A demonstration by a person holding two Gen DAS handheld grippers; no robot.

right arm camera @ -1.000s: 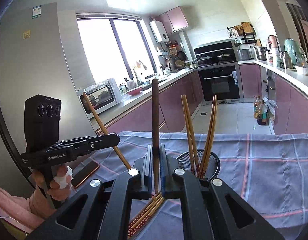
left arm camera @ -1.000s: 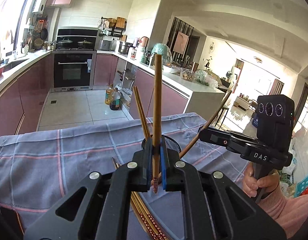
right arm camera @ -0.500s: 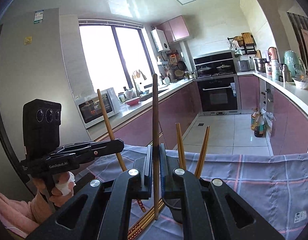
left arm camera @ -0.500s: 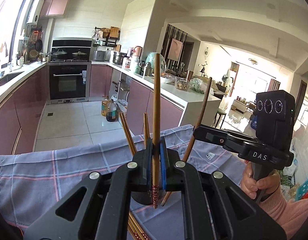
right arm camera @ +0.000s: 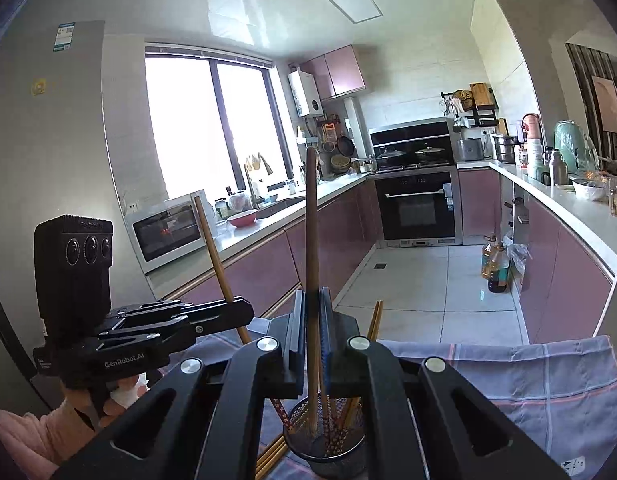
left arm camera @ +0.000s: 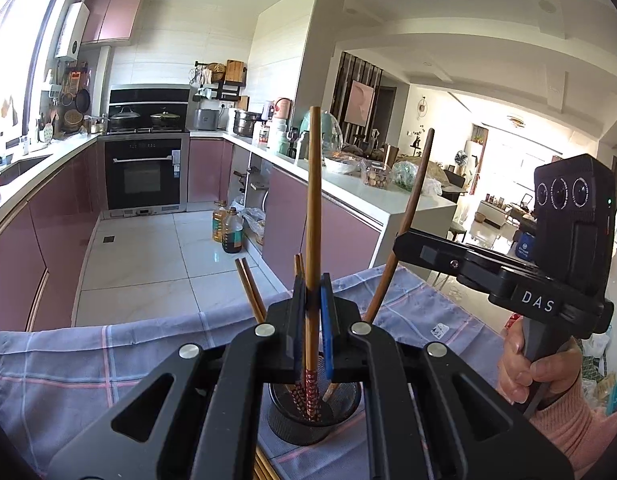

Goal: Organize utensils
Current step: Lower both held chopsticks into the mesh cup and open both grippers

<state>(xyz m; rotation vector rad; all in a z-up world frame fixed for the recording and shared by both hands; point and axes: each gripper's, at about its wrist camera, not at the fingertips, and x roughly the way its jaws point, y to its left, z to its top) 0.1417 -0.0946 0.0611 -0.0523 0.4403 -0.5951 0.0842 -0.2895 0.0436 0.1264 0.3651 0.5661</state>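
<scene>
White letters "DAS" stand on the black right hand-held gripper (left arm camera: 538, 306), at three o'clock in the left wrist view. "GenRobot.AI" stands on the black left hand-held gripper (right arm camera: 124, 362), at eight o'clock in the right wrist view. The label on the tall grey refrigerator (right arm camera: 64, 36) is unreadable.

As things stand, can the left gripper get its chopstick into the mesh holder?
Probably yes. The left gripper is shut on a light chopstick held upright, its patterned tip already at the mesh holder mouth. The right gripper has its dark chopstick there too; sticks inside leave room.
</scene>
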